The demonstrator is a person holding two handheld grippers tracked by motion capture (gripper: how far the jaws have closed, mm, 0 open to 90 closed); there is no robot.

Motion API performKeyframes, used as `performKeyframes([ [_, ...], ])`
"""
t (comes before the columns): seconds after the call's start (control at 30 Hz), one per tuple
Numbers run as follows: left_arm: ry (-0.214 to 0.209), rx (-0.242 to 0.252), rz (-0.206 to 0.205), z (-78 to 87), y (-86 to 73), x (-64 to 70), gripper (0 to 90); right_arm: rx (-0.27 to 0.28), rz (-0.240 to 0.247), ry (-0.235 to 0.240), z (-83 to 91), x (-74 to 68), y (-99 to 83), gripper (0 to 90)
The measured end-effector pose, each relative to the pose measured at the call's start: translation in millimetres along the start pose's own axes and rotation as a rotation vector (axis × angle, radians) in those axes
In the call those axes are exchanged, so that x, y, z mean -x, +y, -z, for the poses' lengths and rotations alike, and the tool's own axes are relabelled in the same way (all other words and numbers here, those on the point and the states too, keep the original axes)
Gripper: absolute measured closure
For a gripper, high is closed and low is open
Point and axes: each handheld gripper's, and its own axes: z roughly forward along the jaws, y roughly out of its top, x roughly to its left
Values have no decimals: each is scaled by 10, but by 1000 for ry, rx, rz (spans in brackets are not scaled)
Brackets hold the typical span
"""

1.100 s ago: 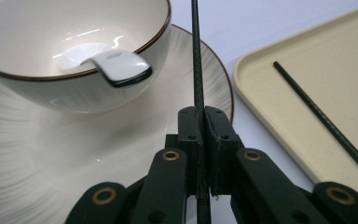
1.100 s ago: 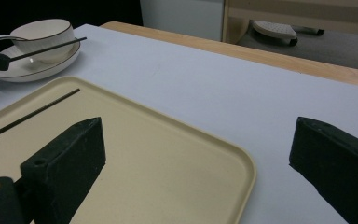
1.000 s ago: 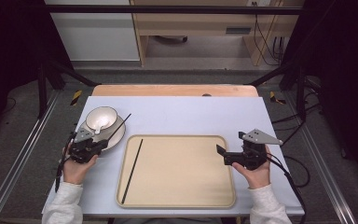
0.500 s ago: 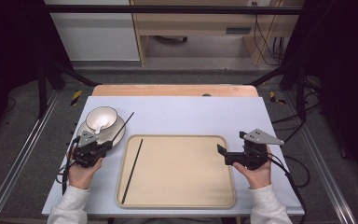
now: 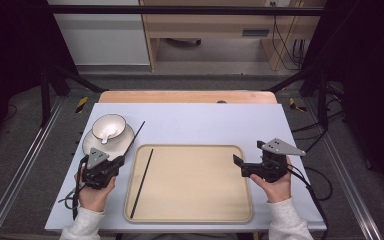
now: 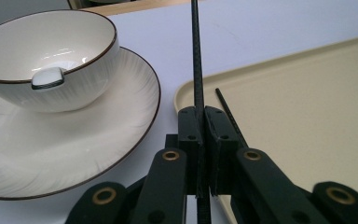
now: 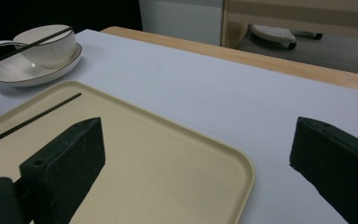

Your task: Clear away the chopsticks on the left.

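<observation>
1. At lower left of the high view, one black chopstick is clamped between the closed jaws of the left gripper, just beside the plate and bowl.
2. Its mate lies along the tray's left side on the desk.
3. The right gripper, lower right, is held wide open and empty.
4. The next move is judged to be lowering the held chopstick beside its mate.

Glossy ceramic bowl, matt plastic tray

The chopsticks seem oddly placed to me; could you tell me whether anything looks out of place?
Yes, the pair is split. One chopstick lies alone along the tray's left side, while the left claw holds the other chopstick shut between its jaws, beside the plate.
</observation>
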Motion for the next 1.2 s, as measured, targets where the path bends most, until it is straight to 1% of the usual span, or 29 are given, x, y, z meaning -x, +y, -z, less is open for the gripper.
performKeyframes([
  [0.07,6,10,9,21,-8,59,854,0,-3,0,7,0,2,34],
  [0.13,23,22,16,48,-15,121,854,4,-2,1,14,1,4,34],
  [0.27,28,45,44,106,-11,215,854,7,-5,0,25,0,8,34],
  [0.37,44,69,34,149,5,302,854,7,-6,-3,26,-1,7,34],
  [0.53,43,102,39,217,25,471,854,11,-6,-1,32,-1,9,34],
  [0.63,54,105,43,209,33,549,853,8,-7,4,21,-7,4,33],
  [0.7,60,109,61,202,31,596,854,8,-8,5,16,-12,3,33],
  [0.73,73,109,63,202,30,620,854,9,-8,8,22,-11,5,33],
  [0.77,94,110,53,206,28,656,854,10,-13,8,26,-13,8,33],
  [0.8,98,109,56,208,27,674,853,15,-12,6,34,-7,13,34],
  [0.83,92,113,74,204,25,698,853,16,-13,6,40,-4,15,34],
  [0.87,95,109,76,202,23,717,853,18,-16,4,46,-4,17,34],
  [0.9,106,118,80,188,17,751,854,21,-13,5,48,1,19,34],
  [0.97,98,107,83,170,-1,774,853,22,-14,5,49,0,20,34],
  [1.0,101,109,92,156,-17,791,853,21,-13,7,49,0,19,34],
  [1.03,101,115,108,145,-40,808,854,20,-13,6,47,-2,18,34],
  [1.07,99,109,112,141,-66,818,853,18,-17,8,46,-5,17,34],
  [1.2,98,114,137,130,-175,851,854,18,-13,8,41,-1,15,34],
])
